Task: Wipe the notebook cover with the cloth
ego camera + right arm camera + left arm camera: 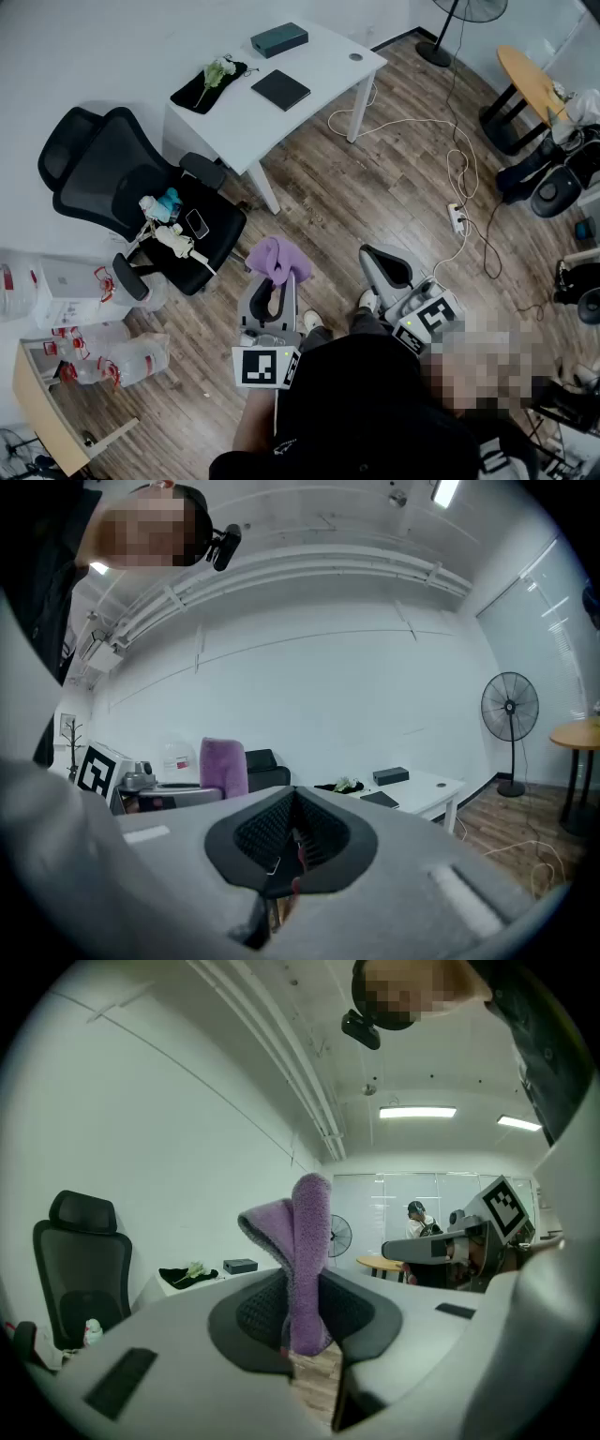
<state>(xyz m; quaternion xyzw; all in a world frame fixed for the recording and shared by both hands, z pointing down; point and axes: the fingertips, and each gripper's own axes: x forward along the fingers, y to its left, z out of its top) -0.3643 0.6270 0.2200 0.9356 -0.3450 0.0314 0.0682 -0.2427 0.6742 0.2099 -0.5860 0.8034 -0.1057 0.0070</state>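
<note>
Our left tongs (305, 1324) are clamped on the purple cloth (302, 1241). It is soft and light, and its fold stands limp above the pads. We judge that a pinch low on the fold leaves a loose flap for wiping. Our right tongs (291, 844) are closed together on nothing. The dark notebook (280, 89) lies flat near the middle of the white desk (234, 131), well apart from both tongs, which hang over the floor off the desk's front. It looks thin, stiff and liable to slide.
</note>
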